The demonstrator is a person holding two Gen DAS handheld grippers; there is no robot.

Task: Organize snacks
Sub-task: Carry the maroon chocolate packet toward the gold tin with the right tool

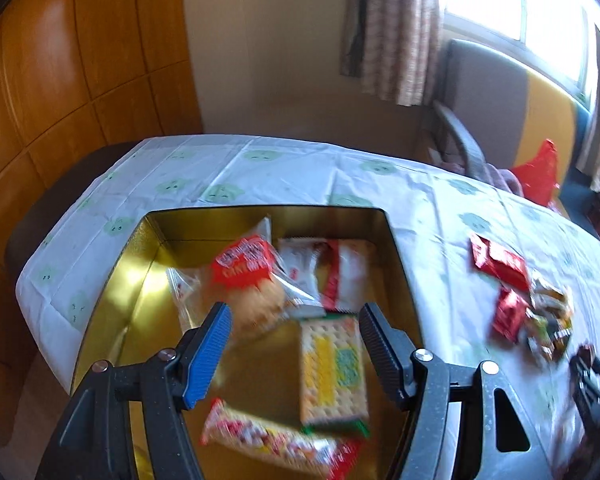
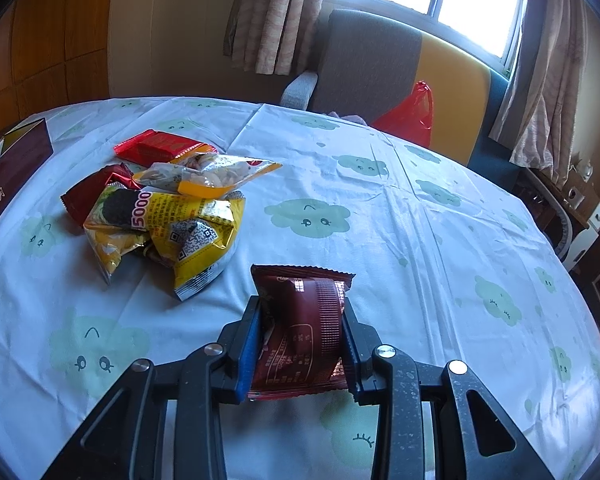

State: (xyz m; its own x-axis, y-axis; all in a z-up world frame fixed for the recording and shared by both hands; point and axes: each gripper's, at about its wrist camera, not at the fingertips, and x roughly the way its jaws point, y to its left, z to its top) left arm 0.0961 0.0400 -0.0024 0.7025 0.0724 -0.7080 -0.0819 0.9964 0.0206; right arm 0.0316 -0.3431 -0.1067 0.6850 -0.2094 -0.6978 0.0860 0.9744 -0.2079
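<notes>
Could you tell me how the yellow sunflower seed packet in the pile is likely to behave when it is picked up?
The yellow seed packet looks crumpled and foil-like, so it will probably flex and crinkle. It seems light. Its glossy surface may slip, and it leans on neighbouring packets, which could shift.

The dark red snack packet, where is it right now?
In the right wrist view, the dark red snack packet is clamped in the right gripper above the tablecloth, right of the loose snack pile.
</notes>
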